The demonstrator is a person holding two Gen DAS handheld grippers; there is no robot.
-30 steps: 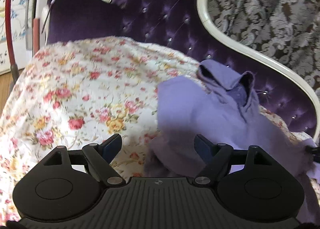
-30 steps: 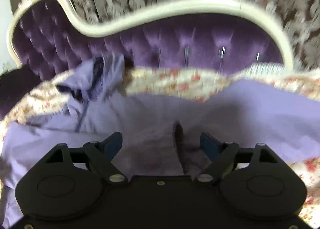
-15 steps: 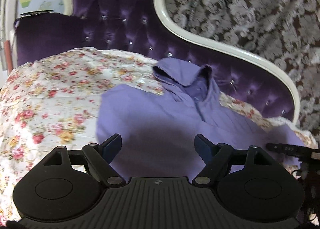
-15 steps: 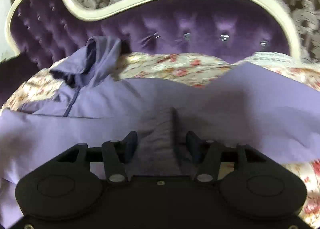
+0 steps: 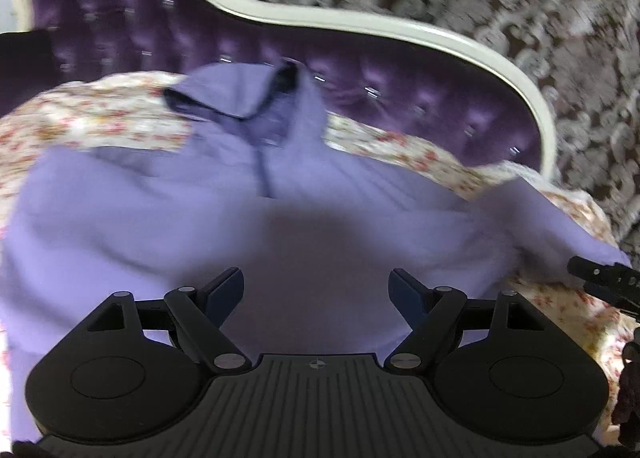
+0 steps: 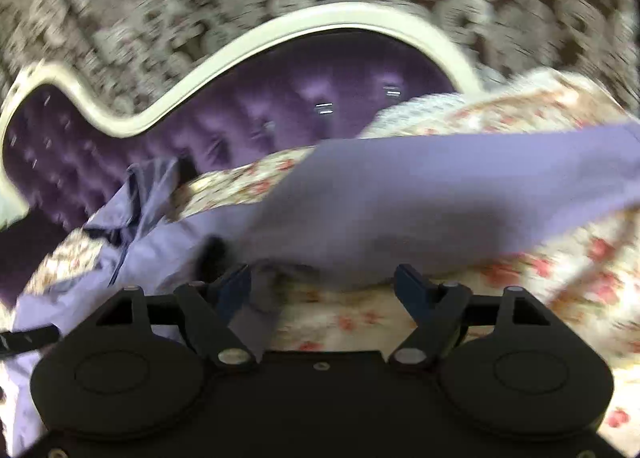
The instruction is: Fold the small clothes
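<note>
Purple tufted upholstery with a cream frame is being shown behind a floral-covered seat, patterned wallpaper beyond; both views are being smeared by motion. On the floral cover a lilac collared top is being laid out front-up, collar toward the backrest, one sleeve being stretched out toward the right. The left gripper is being held just above the lower body of the garment, jaws spread wide, nothing between them. The right gripper is likewise being held with jaws apart and empty, beside the sleeve's lower edge; whether its left finger is touching cloth cannot be told. Judged from this layout, the spreading-out step is being finished and no fold has yet been made. For the next move, a sleeve or side edge probably needs to be pinched and carried across the chest.
</note>
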